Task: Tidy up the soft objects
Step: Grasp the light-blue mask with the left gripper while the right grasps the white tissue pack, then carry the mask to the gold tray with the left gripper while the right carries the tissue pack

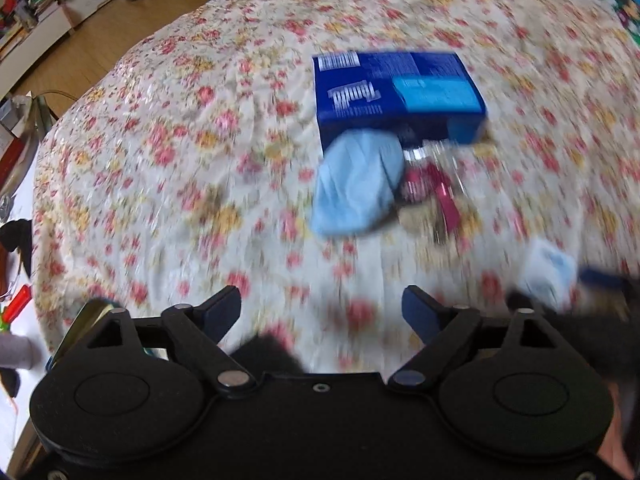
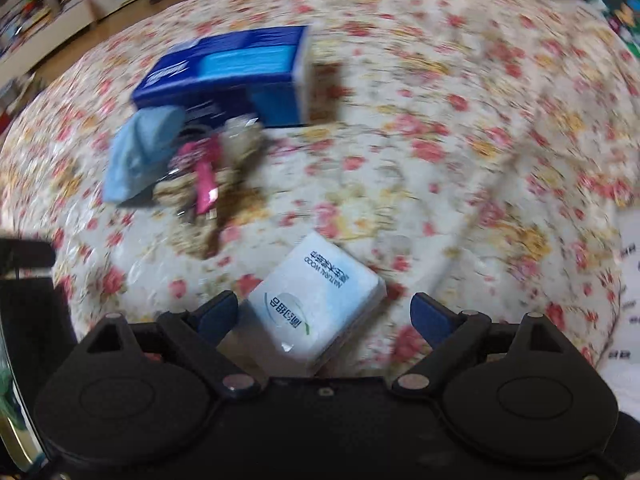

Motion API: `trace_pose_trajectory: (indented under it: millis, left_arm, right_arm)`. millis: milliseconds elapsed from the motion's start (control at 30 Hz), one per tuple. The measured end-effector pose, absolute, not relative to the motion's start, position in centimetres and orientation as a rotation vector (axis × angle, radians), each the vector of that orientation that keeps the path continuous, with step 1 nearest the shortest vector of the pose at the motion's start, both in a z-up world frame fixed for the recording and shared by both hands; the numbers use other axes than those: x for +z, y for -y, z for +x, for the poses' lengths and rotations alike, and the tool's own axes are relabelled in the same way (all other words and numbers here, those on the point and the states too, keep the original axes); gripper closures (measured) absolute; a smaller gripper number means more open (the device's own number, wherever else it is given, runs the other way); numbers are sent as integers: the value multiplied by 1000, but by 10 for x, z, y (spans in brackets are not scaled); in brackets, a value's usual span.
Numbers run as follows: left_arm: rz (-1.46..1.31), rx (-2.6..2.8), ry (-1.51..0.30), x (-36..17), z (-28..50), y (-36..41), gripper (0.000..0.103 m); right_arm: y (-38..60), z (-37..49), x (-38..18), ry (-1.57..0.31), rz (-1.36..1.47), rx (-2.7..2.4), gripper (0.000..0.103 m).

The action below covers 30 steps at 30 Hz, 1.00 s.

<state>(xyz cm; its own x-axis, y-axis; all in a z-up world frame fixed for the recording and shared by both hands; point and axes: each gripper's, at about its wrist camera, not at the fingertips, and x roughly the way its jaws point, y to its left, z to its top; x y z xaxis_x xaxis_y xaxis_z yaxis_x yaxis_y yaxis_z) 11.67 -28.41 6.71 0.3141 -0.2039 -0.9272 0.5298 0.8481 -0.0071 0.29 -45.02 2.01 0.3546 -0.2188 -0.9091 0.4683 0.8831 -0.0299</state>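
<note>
A dark blue tissue box (image 1: pixel 396 88) lies on the floral bedspread (image 1: pixel 200 160). In front of it lie a light blue soft cloth (image 1: pixel 356 184) and a beige and pink bundle (image 1: pixel 432 188). My left gripper (image 1: pixel 322 312) is open and empty, well short of them. A white tissue pack (image 2: pixel 320 304) lies between the fingers of my right gripper (image 2: pixel 324 316), which is open. The box (image 2: pixel 232 72), blue cloth (image 2: pixel 140 152) and bundle (image 2: pixel 204 184) show in the right wrist view at upper left. The pack also shows in the left wrist view (image 1: pixel 548 272). Both views are blurred.
The bed edge curves along the left, with wood floor (image 1: pixel 80 52) and shelves (image 1: pixel 24 20) beyond. A colourful picture (image 1: pixel 624 0) stands at the far right. The left gripper's black body (image 2: pixel 24 272) shows at the left of the right wrist view.
</note>
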Motion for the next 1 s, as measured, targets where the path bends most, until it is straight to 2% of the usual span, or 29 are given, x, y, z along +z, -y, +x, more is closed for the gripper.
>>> trace_pose_trajectory:
  millis: [333,400,567,633,700,833,867,900,1000]
  left_arm:
    - [147,-409,-1191,36,172,315,13]
    - [144,-403,-1194,30,178,321,6]
    - [102,-415,-1246,15,191,330,6]
    - [89,-393,-1247,13,192,332,9]
    - [73,-395,-1260,11,194,331,21]
    - [59,-397,-1287,9,195,326,30]
    - [65,-399,-1288,10,195,325,40]
    - [69,-402,-1294,10,195,323,44]
    - [61,-390,-1303,13,196,317,44]
  right_arm:
    - [471,-15,37,-1059,342,-435,16]
    - [474,-18,41,-1043,358,-432,16]
    - [488,-24,45,-1024,403,-429,15]
    - [492,-25,44,-1026,414,-426,15]
    - [492,-25,42,-1032,412,-424,15]
    - [484,-21,37,-1054,369,-391,11]
    - [480,-20,35,-1060,353,-371,9]
    - [475,-18,34,-1066,333,-352,7]
    - [459,-12,28,-1079,241,-339,5]
